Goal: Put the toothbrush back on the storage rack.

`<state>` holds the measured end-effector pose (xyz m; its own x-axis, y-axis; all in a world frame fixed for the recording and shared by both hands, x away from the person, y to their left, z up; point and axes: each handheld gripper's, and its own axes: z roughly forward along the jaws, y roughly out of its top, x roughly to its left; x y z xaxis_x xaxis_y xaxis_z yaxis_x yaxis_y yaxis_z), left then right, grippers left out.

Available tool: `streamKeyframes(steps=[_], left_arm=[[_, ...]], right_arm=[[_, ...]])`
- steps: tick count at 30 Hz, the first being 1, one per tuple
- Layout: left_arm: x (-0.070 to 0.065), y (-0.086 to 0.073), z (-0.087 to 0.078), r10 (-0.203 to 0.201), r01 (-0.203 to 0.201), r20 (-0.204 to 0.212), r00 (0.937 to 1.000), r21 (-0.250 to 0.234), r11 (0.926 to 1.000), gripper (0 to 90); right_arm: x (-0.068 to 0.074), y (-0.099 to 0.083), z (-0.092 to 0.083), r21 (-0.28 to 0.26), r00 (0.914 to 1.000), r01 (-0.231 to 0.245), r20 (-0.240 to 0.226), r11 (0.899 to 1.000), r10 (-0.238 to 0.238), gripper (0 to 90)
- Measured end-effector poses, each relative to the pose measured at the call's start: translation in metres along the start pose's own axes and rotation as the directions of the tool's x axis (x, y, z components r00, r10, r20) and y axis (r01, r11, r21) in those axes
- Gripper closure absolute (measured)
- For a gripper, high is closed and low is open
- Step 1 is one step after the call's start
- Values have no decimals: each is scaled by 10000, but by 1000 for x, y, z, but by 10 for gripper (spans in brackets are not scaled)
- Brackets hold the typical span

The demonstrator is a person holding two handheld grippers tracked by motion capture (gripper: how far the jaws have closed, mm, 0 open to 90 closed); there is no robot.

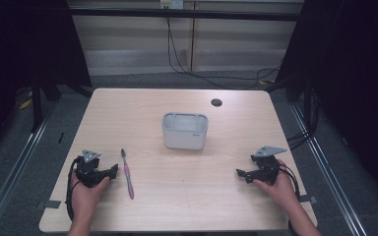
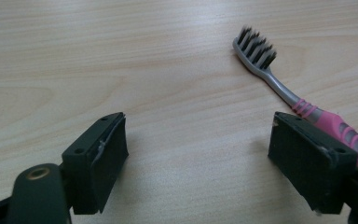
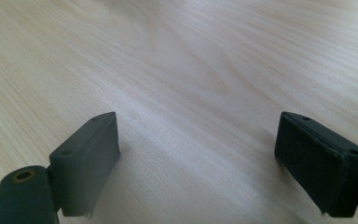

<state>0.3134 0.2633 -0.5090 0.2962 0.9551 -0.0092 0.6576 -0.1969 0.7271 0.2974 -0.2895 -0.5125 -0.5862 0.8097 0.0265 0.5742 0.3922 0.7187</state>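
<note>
- High view: a pale wooden desk point(image 1: 187, 196) carries a toothbrush point(image 1: 127, 174) and a grey tub point(image 1: 185, 130).
- The toothbrush lies flat on the left half of the desk, its dark bristle head toward the far edge and its pink handle toward the person.
- The tub stands upright near the middle of the desk, well apart from the toothbrush and from both hands.
- A small dark round hole point(image 1: 216, 102) sits in the desk beyond the tub.
- The left gripper point(image 1: 112, 171) rests low on the desk in the person's left hand point(image 1: 84, 194), just left of the toothbrush handle.
- Its jaws stand wide apart with nothing held.
- Left gripper view: the left gripper point(image 2: 196, 158) has bare desk between its pads. The toothbrush point(image 2: 279, 84) runs past the outer side of the right-hand pad; whether handle and pad touch I cannot tell. The bristles point up.
- High view: the right gripper point(image 1: 240, 173) sits on the right side of the desk in the right hand point(image 1: 278, 189), well apart from both things.
- Right gripper view: the right gripper point(image 3: 198, 161) is spread wide over bare wood, holding nothing.
</note>
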Motion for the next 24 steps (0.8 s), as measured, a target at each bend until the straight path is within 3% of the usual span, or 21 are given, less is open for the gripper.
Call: streamKeyframes(steps=[5, 10, 11, 13, 14, 17, 19, 22, 23, 24], left_arm=[[-1, 1, 1, 63, -63, 43, 10000, 90, 9999, 161], [-3, 9, 0, -173, 185, -160, 9997, 746, 9970, 178], [-3, 12, -2, -288, 309, -233, 9993, 963, 9949, 221], [0, 18, -5, -909, 879, 168, 9957, 1340, 9871, 366], [1, 20, -6, -1244, 1200, 208, 9920, 1487, 9816, 374], [2, 24, -6, -1302, 1238, 229, 9912, 1829, 9753, 376], [1, 25, -6, -1088, 1032, 185, 9939, 1944, 9755, 375], [-2, 27, -3, -1086, 1005, 336, 9935, 1865, 9773, 373], [-3, 30, -3, -1031, 917, 444, 9937, 2088, 9736, 375], [-6, 33, -2, -1233, 1062, 567, 9907, 2425, 9643, 391]], right_arm=[[0, 0, 0, 1, 10000, -2, 0, 10000, 2, 131], [0, 0, 0, -14, 10000, -10, -18, 10000, 10, 131], [0, 0, 0, 1, 10000, -2, 5, 10000, 2, 132], [0, 0, 0, -14, 10000, -11, -11, 10000, 11, 131], [0, 0, 0, -15, 10000, -9, -12, 10000, 9, 131], [0, 0, 0, -15, 10000, -8, -12, 10000, 8, 131], [0, 0, 0, -14, 10000, -13, -12, 10000, 13, 131], [0, 0, 0, -13, 10000, -9, -13, 10000, 9, 131], [0, 0, 0, -13, 10000, -12, -11, 10000, 12, 131], [0, 0, 0, -16, 10000, -8, -9, 10000, 8, 131]])
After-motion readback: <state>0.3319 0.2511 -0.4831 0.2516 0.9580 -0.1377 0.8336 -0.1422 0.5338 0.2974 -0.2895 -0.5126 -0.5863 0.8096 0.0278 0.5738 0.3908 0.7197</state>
